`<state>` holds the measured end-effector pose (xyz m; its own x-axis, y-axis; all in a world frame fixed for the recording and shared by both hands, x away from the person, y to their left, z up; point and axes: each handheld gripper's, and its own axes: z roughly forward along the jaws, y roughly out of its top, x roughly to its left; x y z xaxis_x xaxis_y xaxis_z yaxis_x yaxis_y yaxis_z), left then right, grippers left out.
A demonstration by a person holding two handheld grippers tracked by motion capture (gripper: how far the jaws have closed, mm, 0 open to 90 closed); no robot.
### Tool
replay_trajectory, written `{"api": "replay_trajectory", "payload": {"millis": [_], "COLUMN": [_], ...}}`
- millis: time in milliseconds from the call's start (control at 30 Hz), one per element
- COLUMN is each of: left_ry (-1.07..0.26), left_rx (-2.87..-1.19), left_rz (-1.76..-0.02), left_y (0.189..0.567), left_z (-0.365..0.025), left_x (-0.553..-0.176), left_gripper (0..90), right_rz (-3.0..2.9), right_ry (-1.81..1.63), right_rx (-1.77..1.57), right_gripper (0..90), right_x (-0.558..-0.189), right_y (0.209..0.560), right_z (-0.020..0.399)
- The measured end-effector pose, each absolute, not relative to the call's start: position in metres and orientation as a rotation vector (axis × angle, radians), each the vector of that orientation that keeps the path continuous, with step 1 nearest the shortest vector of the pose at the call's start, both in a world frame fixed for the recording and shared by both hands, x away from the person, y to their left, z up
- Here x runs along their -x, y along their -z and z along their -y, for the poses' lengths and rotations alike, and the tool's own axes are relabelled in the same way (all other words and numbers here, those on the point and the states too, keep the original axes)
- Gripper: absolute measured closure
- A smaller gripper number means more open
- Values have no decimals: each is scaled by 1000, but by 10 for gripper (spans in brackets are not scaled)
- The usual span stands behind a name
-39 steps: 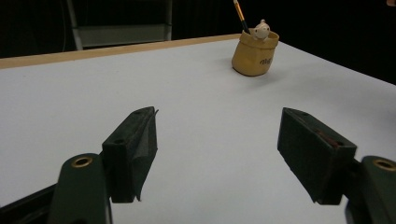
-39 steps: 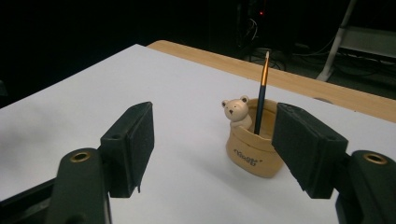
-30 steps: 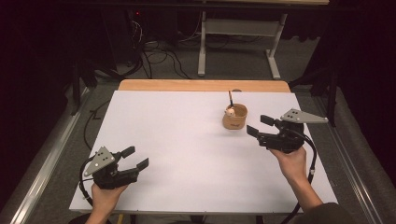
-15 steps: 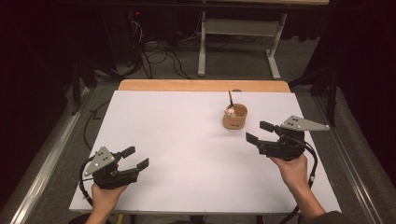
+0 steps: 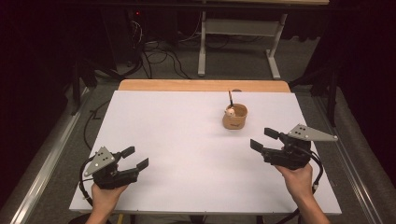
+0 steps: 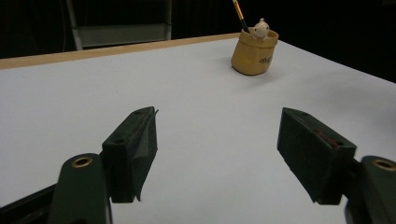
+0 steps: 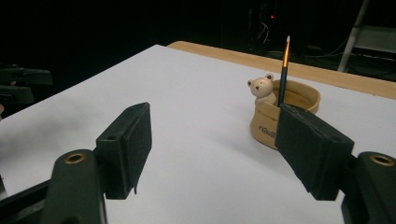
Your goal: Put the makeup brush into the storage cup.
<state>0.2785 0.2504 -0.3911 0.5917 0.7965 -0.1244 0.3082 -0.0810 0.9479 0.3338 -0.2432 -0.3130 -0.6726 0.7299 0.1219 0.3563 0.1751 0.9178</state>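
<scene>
My left gripper hovers low over the near left of the white desk, its fingers apart around nothing. My right gripper sits farther in on the right, fingers also apart and empty. Just beyond it stands the tan cup, with a pencil upright inside.

Your worktop looks matt white with a wood edge; the cup looks glazed tan ceramic.
</scene>
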Motion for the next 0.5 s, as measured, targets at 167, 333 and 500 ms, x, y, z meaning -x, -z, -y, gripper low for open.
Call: {"api": "replay_trajectory", "payload": {"millis": [167,333,500], "left_ry": [-523,-520,-520], "left_rx": [-1659,-1658,-1657], "left_rz": [-930,-930,-931], "left_y": [391,391,391], "left_z": [-251,-250,-250], "left_x": [-278,-278,-278], "left_gripper": [293,292,292], "right_rz": [-2071,-2064,-2056], "right_ry": [-1521,-1529,-1536], "right_rx": [-1028,-1028,-1029], "right_gripper": [294,295,297], "right_x": [-326,-320,-315], "right_y": [312,315,319], "right_z": [248,250,252]}}
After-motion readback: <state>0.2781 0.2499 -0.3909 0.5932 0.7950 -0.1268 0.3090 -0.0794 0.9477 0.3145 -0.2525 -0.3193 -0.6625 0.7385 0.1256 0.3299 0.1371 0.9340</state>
